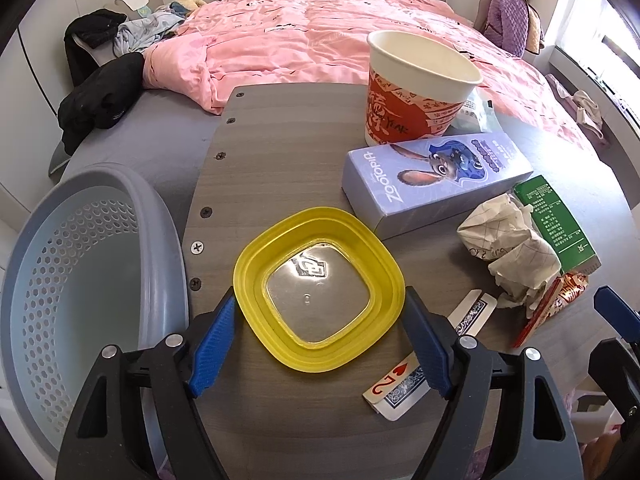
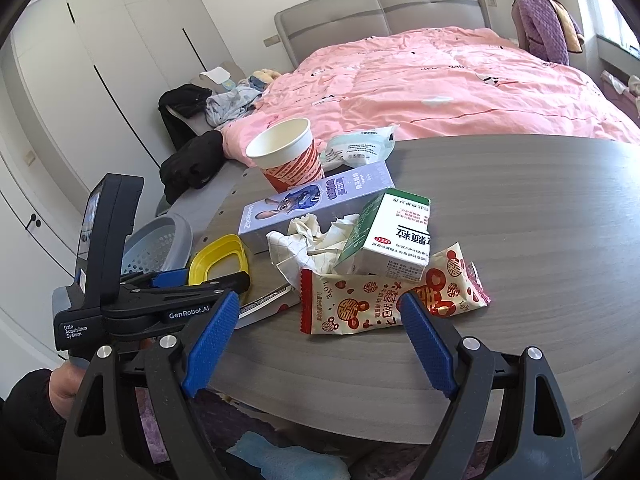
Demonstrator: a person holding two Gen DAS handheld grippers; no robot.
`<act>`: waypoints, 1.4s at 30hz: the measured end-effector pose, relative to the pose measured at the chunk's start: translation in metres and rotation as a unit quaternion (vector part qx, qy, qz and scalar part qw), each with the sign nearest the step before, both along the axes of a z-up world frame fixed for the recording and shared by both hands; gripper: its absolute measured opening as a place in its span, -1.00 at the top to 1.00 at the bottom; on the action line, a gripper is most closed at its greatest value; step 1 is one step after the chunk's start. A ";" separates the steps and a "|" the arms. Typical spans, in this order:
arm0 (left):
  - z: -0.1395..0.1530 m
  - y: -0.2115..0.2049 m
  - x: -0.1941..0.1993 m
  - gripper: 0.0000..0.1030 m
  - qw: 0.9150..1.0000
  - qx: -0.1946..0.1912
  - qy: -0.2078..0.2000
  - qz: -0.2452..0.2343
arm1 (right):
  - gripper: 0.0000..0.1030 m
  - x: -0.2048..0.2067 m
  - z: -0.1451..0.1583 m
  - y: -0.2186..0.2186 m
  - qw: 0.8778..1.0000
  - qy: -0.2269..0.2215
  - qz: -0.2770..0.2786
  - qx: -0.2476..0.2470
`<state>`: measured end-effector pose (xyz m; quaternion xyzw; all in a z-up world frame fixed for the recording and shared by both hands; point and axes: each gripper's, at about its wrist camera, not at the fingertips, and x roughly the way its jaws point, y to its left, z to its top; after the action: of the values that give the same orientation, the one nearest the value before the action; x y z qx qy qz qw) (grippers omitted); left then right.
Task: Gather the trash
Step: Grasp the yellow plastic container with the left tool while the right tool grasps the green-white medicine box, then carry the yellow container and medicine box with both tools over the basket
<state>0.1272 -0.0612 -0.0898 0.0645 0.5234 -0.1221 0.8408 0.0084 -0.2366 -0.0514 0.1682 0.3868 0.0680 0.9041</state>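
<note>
Left wrist: cup (image 1: 416, 92), box (image 1: 436, 180), cards (image 1: 404, 388)

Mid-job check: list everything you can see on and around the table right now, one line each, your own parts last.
yellow lid: 1, yellow rim with clear centre, table's left part, between the left gripper's fingers
paper cup: 1, white and red, upright, far edge
Zootopia box: 1, lilac, lying flat before the cup
crumpled paper: 1, white, beside the green box
medicine box: 1, green and white, table middle
snack wrapper: 1, white and red, near edge
plastic packet: 1, pale, behind the cup
playing cards: at least 2, blue backs, by the lid
basket: 1, grey, left of the table
table: 1, grey wood
bed: 1, pink duvet
left gripper: 1, blue pads, open
right gripper: 1, blue pads, open
</note>
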 end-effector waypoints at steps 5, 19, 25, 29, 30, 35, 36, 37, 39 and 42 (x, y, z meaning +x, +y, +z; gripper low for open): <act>0.000 0.000 0.002 -0.47 1.000 -0.004 -0.010 0.004 | -0.58 -0.001 0.000 -0.007 1.000 0.000 -0.007 -0.002; 0.028 0.019 -0.018 -0.43 0.997 -0.002 -0.067 0.024 | -0.58 0.016 -0.007 -0.045 0.998 0.024 -0.059 0.001; 0.045 0.027 -0.027 -0.43 0.995 0.004 -0.099 0.031 | -0.57 0.039 -0.008 -0.050 0.998 0.034 -0.060 -0.004; 0.050 0.031 -0.028 -0.43 0.994 -0.001 -0.101 0.031 | -0.51 0.055 -0.011 -0.044 0.997 0.046 -0.050 -0.024; 0.050 0.031 -0.029 -0.43 0.994 0.000 -0.101 0.031 | -0.48 0.058 -0.012 -0.043 0.997 0.050 -0.047 -0.029; 0.051 0.036 -0.031 -0.43 0.994 -0.003 -0.101 0.034 | -0.19 0.067 -0.015 -0.036 0.997 0.061 -0.031 -0.043; 0.051 0.036 -0.030 -0.43 0.994 -0.003 -0.101 0.034 | -0.11 0.068 -0.014 -0.034 0.997 0.059 -0.028 -0.045; 0.052 0.038 -0.031 -0.43 0.994 -0.004 -0.101 0.035 | -0.07 0.069 -0.013 -0.034 0.997 0.058 -0.025 -0.049; 0.052 0.039 -0.031 -0.43 0.994 -0.006 -0.099 0.036 | -0.01 0.069 -0.011 -0.030 0.997 0.056 -0.023 -0.057; 0.052 0.040 -0.032 -0.43 0.994 -0.008 -0.100 0.035 | 0.03 0.067 -0.009 -0.029 0.997 0.052 -0.022 -0.060</act>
<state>0.0952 -0.0214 -0.0377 0.0517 0.4379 -0.0894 0.8931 0.0758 -0.2651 -0.0608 0.1250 0.4330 0.0161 0.8925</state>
